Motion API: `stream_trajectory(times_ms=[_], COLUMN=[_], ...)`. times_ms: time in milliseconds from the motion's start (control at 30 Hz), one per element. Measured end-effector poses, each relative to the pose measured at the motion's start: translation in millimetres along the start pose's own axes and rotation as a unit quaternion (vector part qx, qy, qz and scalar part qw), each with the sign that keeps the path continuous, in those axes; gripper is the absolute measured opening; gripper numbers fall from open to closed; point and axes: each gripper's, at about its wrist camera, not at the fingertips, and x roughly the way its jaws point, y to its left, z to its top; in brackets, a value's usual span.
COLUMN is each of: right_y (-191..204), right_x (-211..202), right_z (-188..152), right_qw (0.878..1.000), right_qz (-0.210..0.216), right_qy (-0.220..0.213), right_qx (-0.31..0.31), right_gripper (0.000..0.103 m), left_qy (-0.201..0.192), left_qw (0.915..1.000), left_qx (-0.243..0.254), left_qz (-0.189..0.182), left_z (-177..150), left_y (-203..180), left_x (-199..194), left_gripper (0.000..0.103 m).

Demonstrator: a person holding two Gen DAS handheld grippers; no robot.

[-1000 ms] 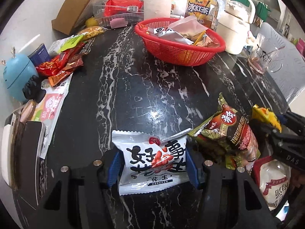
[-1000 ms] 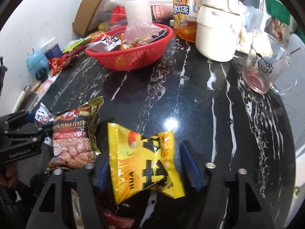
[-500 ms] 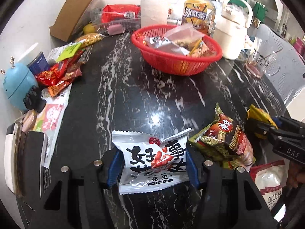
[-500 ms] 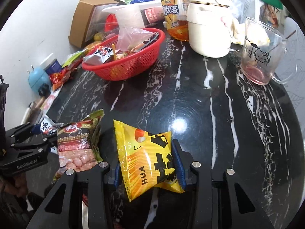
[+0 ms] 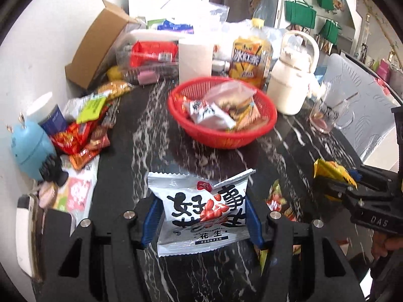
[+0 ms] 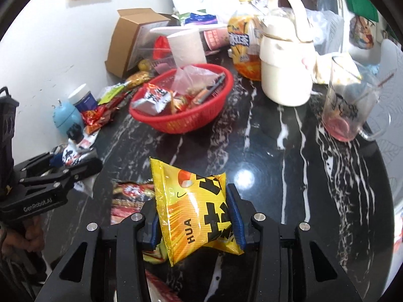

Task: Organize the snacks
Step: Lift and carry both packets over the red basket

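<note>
Two grips on, left gripper clamping white foil peanut packet, right gripper just closed onto crinkled yellow snack bag, red plastic mesh basket beyond

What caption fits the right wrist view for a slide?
Right tool grips a yellow snack packet above the black marble table, facing the red basket.

black marble table carries a red basket, cream kettle, glass mug, cardboard box.
</note>
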Motion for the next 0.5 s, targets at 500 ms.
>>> stream_trajectory(times_ms=[500], right_y=[15.0], right_x=[-25.2], right_z=[70.7], right_qw=[0.996], right_qz=[0.018], right_qy=[-0.066], right_qx=[-0.056], right_gripper=[0.043], left_qy=[-0.084], left_qw=[0.9964], left_qx=[0.004], left_qz=[-0.012], left_z=[69.1], left_y=[5.3], left_x=[-18.8], left_gripper=[0.057])
